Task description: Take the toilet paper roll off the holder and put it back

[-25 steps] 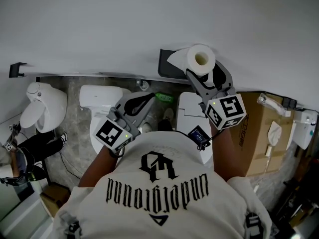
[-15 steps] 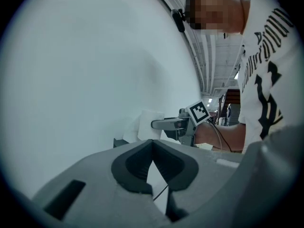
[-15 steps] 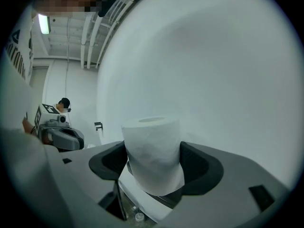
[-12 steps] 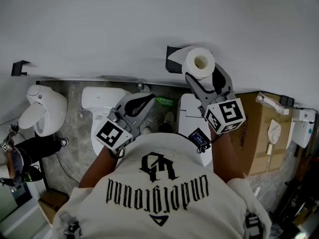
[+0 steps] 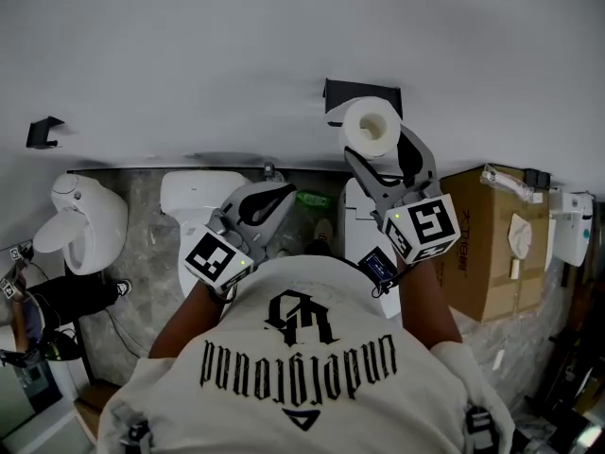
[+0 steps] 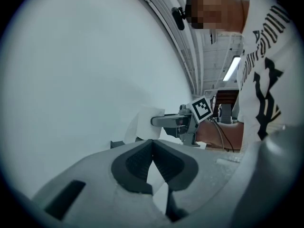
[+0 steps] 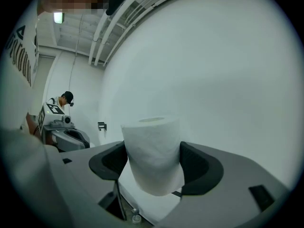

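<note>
Two claws are raised before the smooth white wall (image 5: 236,45). Nearest, the left claw (image 5: 274,195) is clenched on nothing, its dark ribbed pads (image 6: 137,163) meeting at the tips. Farther up, the right claw (image 5: 381,148) grips the soft white toilet paper roll (image 7: 152,151) by its curved sides. Since a second ago the roll has closed in on the dark holder (image 5: 364,91), now just below it.

R gripper (image 5: 376,149) up, clamped on roll (image 5: 363,136); L gripper (image 5: 276,195) lower, jaws together.
</note>
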`<state>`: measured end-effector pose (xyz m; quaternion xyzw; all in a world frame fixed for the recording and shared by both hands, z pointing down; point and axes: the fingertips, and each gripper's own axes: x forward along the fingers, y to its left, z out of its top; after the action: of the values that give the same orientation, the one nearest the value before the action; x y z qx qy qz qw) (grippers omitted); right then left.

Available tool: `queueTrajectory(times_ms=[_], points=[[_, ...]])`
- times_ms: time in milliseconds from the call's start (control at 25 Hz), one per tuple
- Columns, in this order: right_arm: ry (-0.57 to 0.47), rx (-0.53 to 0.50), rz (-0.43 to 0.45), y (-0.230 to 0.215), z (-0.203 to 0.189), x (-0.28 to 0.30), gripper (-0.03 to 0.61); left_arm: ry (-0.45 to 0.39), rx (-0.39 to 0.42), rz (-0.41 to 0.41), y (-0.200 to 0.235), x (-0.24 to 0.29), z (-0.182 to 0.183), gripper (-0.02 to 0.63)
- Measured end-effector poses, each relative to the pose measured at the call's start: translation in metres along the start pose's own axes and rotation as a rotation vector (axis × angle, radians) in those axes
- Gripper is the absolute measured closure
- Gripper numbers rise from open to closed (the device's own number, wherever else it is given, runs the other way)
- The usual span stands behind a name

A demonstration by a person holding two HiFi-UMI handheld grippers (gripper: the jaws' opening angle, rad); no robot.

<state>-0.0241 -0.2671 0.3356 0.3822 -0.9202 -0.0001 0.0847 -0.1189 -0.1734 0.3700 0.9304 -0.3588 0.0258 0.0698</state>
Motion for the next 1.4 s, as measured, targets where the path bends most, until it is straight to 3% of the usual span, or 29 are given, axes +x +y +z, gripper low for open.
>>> queueTrajectory(times_ms=[440,720,1000,1400], points=[[-0.019,0.007,-0.027,0.074,0.007,-0.039,0.255,-0.042,0.035,-0.031,-0.020,-0.065,0.009,0.601],[-0.027,0.023,-0.038,0.094,0.008,-0.053,0.255,-0.075,0.041,-0.032,-0.023,-0.082,0.011,0.601],[-0.044,0.016,-0.042,0.081,0.013,-0.052,0.255,-0.088,0.055,-0.017,-0.011,-0.070,0.015,0.601],[-0.061,0.017,-0.019,0.028,0.015,-0.045,0.255,-0.074,0.066,0.006,0.000,-0.012,0.027,0.601]])
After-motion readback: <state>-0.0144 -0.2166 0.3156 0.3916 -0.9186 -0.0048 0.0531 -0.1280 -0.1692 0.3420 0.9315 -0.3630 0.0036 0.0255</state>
